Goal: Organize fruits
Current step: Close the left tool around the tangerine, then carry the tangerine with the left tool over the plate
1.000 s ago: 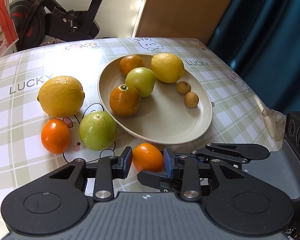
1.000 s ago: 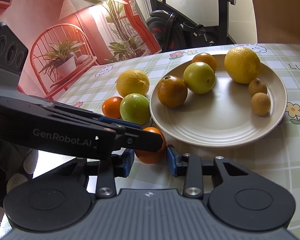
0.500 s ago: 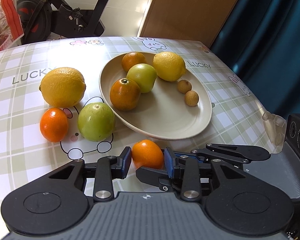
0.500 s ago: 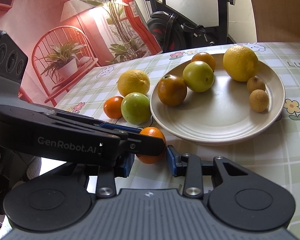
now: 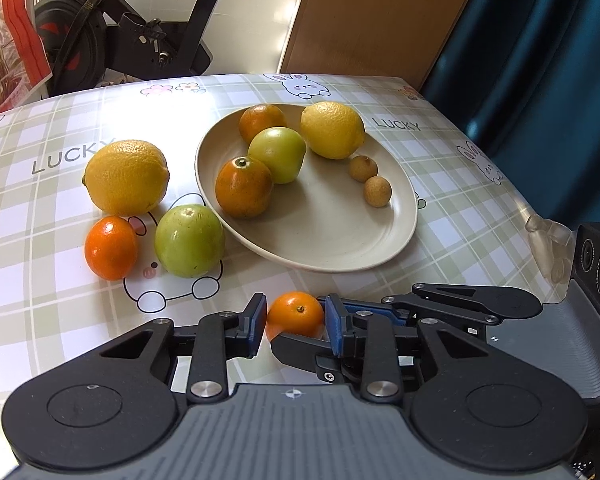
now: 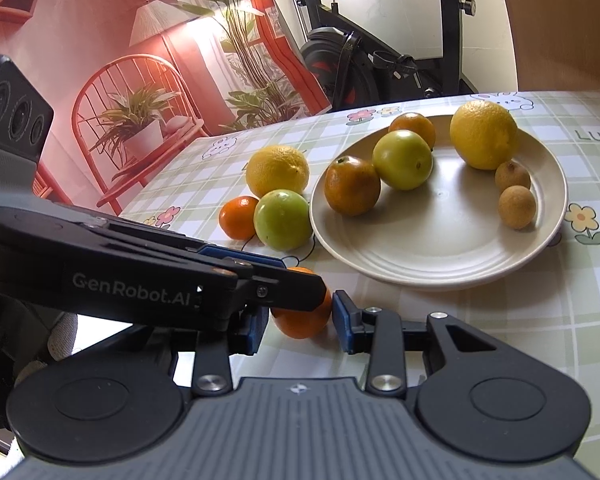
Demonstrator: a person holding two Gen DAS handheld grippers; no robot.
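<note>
My left gripper (image 5: 296,322) has its pads on both sides of the small orange (image 5: 295,314), seemingly touching it. The fruit sits on the tablecloth (image 5: 452,240), at 6 o'clock from the plate (image 5: 340,256). My right gripper (image 6: 298,322) is around the same orange, jaws partly open, a gap at the right pad.

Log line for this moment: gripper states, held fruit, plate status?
left gripper: shut on small orange | right gripper: open around it | plate: six fruits | tablecloth: lemon, orange, green fruit remain
</note>
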